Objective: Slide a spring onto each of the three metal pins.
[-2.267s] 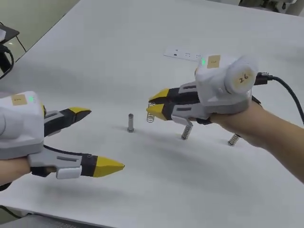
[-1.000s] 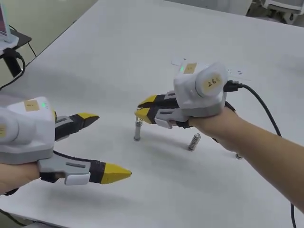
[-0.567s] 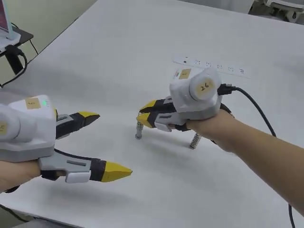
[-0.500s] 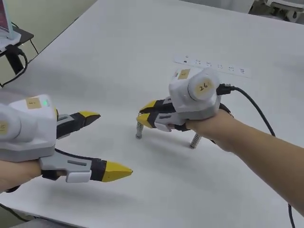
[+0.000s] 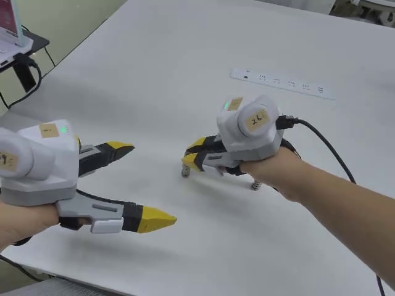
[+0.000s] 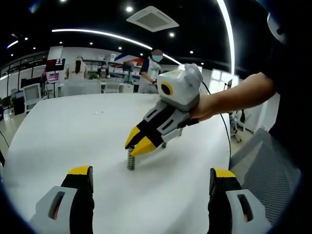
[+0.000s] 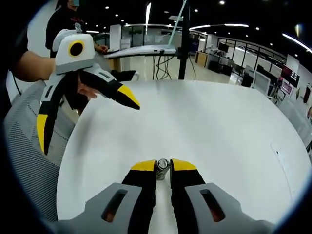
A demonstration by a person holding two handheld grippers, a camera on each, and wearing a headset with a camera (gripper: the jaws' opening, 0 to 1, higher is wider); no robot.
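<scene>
My right gripper (image 5: pixel 192 154) is low over the white table (image 5: pixel 154 68), its yellow tips shut on the top of a spring (image 5: pixel 185 171) that stands around the leftmost pin. The right gripper view shows the coil (image 7: pixel 163 169) pinched between my right gripper's (image 7: pixel 163 165) jaws. From the left gripper view, the spring (image 6: pixel 130 160) stands upright under the right gripper's tips (image 6: pixel 139 141). A second pin (image 5: pixel 255 184) with a spring on it pokes out below the right hand. My left gripper (image 5: pixel 141 182) hovers wide open to the left, holding nothing.
A white power strip (image 5: pixel 284 83) lies at the far side of the table. A black cable (image 5: pixel 321 148) trails from the right gripper. A dark stand with cords (image 5: pixel 18 49) sits off the table's left edge. People stand in the background (image 6: pixel 155 68).
The right gripper has moved left and down, bringing the spring from mid-air onto the leftmost pin, which was bare before. The left gripper has stayed open in place. The head camera has shifted.
</scene>
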